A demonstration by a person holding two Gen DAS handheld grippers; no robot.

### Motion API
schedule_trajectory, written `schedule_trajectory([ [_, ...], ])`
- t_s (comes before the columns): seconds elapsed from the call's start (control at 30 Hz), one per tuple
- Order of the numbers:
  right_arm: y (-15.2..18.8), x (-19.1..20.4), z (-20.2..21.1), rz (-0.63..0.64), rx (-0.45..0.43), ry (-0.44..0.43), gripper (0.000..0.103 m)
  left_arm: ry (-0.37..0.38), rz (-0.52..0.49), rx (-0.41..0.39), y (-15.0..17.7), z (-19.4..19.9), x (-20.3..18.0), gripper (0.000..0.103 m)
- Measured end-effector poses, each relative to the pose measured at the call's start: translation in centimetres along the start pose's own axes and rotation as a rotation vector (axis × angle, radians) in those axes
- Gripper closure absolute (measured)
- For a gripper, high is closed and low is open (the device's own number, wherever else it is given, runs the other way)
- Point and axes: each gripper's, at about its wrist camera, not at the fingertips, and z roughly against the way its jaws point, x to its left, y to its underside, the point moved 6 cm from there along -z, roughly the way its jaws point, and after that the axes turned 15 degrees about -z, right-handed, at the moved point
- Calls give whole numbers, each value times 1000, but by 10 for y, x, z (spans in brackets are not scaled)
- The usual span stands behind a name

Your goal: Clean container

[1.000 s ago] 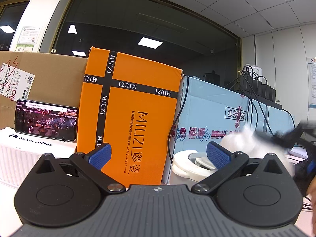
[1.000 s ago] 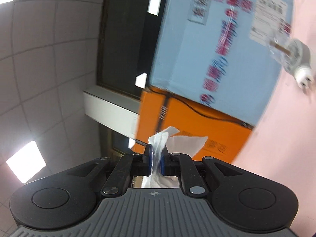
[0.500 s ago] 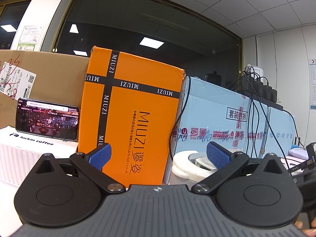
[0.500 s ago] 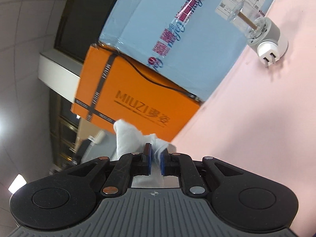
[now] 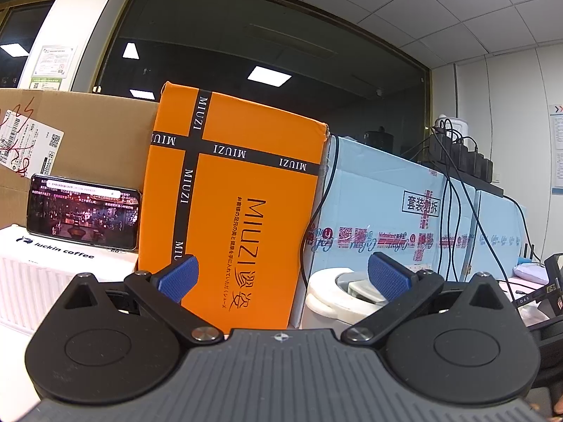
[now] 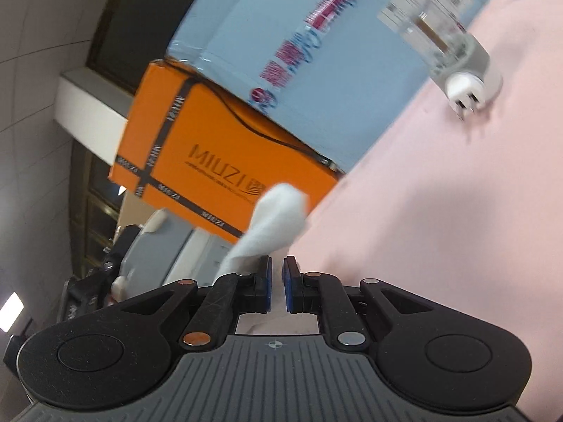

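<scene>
A white tissue (image 6: 278, 218) is clamped by the right gripper (image 6: 276, 283) over bare pink table (image 6: 422, 228); the left gripper (image 5: 281, 274) is held wide open near the white container (image 5: 334, 299)

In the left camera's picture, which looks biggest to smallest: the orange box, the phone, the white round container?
1. Orange box, by far the largest.
2. Phone and white round container look about alike; the container is partly hidden behind the gripper, so no ranking.
</scene>
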Motion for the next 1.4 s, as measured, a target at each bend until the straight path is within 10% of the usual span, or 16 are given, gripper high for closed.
schedule_trajectory([
  [0.3,6,23,18,142,-7,-89,93,-5,0,0,-1,-1,2,0],
  [0.43,-1,18,20,47,-6,-134,57,2,2,-1,-2,-2,2,0],
  [0.6,-9,5,10,-107,16,-165,57,-1,2,-1,-1,-1,1,0],
  [0.77,-14,-14,2,-136,1,-30,57,0,-5,-4,-1,0,0,0],
  [1.07,6,14,-16,429,-81,308,37,-1,-5,-3,-1,0,0,0],
  [1.3,8,3,-37,488,-2,428,42,0,-3,-3,-1,0,0,0],
  [1.4,9,1,-38,452,50,376,84,0,-4,-3,0,0,0,0],
])
